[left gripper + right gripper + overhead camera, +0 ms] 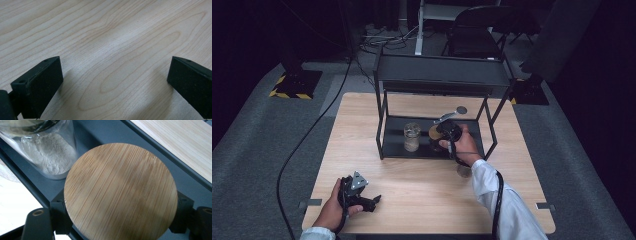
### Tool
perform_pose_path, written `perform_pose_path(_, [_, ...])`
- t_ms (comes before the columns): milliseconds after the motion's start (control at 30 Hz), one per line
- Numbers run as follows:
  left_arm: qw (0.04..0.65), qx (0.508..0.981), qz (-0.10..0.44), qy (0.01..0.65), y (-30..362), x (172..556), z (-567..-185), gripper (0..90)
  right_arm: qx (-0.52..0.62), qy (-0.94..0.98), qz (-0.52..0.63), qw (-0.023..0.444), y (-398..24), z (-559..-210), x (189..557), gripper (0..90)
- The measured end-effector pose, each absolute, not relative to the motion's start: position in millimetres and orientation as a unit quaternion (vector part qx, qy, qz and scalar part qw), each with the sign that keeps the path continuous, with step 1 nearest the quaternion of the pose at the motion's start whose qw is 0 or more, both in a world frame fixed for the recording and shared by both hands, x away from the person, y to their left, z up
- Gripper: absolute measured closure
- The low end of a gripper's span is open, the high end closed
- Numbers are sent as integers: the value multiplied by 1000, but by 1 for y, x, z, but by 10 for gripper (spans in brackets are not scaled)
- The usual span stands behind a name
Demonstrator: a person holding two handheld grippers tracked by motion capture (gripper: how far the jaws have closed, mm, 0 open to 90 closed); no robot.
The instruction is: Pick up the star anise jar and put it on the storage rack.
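round bamboo lid [120, 192] flat between right gripper [121, 216] fingers, beside powder jar [47, 150]

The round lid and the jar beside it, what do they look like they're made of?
The round lid looks like bamboo or similar wood, matte, with fine parallel grain stripes. The jar seems to be clear glass: the pale powder inside shows through its glossy wall.

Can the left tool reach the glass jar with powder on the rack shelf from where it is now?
Probably yes: the left tool is open, holds nothing, and bare table lies between it and the glass jar, though the rack's front post stands close by.
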State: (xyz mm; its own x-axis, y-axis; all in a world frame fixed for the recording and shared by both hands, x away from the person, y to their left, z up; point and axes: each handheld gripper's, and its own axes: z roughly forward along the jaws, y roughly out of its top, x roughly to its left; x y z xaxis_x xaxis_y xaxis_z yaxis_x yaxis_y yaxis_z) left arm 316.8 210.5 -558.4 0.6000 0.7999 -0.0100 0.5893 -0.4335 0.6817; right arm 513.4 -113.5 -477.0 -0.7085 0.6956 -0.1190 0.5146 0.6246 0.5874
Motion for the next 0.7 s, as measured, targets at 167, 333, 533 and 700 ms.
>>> perform_pose_path(167, [330,832,160,417,211,317,-558,0,342,889,258,164,-114,-477,514,254])
perform_pose_path(333, [330,832,160,417,211,317,-558,0,342,891,257,154,-115,-477,514,253])
perform_pose_path(533, [330,832,160,417,210,317,-558,0,345,893,249,147,-116,-476,514,252])
perform_pose_path(700, [330,832,160,417,211,317,-558,0,353,895,238,135,-118,-476,515,250])
